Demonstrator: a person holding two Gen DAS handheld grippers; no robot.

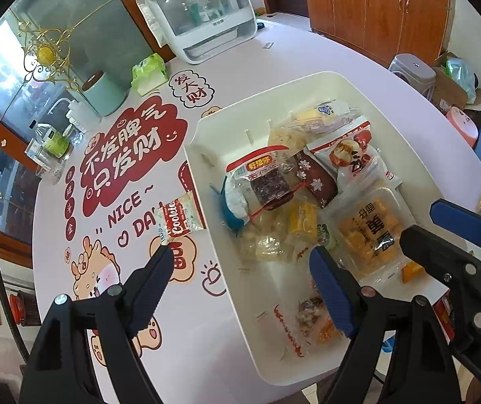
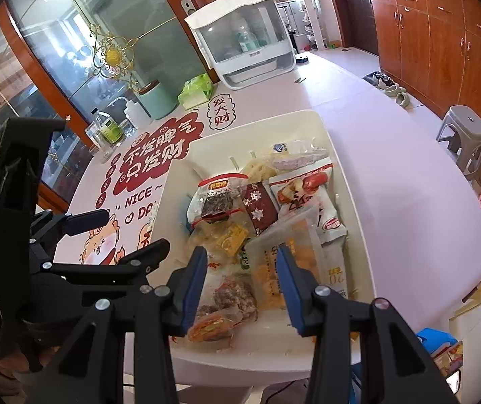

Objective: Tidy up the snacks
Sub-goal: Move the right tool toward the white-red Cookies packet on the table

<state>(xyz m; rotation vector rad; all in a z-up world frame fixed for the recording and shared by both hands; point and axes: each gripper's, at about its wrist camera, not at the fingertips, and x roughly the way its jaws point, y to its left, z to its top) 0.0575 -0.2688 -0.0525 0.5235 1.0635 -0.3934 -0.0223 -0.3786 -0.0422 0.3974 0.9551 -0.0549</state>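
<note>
Pink printed tablecloth point(image 1: 206, 353) is carrying a white bin point(image 1: 308, 82) heaped with snacks; one cookie packet point(image 1: 180, 219) is lying just outside its left wall. We are holding the left gripper point(image 1: 240, 262) released over that wall and the right gripper point(image 2: 240, 269) unclenched, empty, above the bin. We are judging that squaring the left gripper's jaws across the packet's narrow width suits best.

a white rectangular bin point(image 1: 206, 124) sits on a table, filled with a loose heap of wrapped snacks. a clear pack of dark dried fruit with an orange label point(image 1: 267, 181) lies on top near the middle. outside the bin, just beside its left wall, a small red-and-white cookie packet point(image 1: 181, 219) lies flat.
</note>
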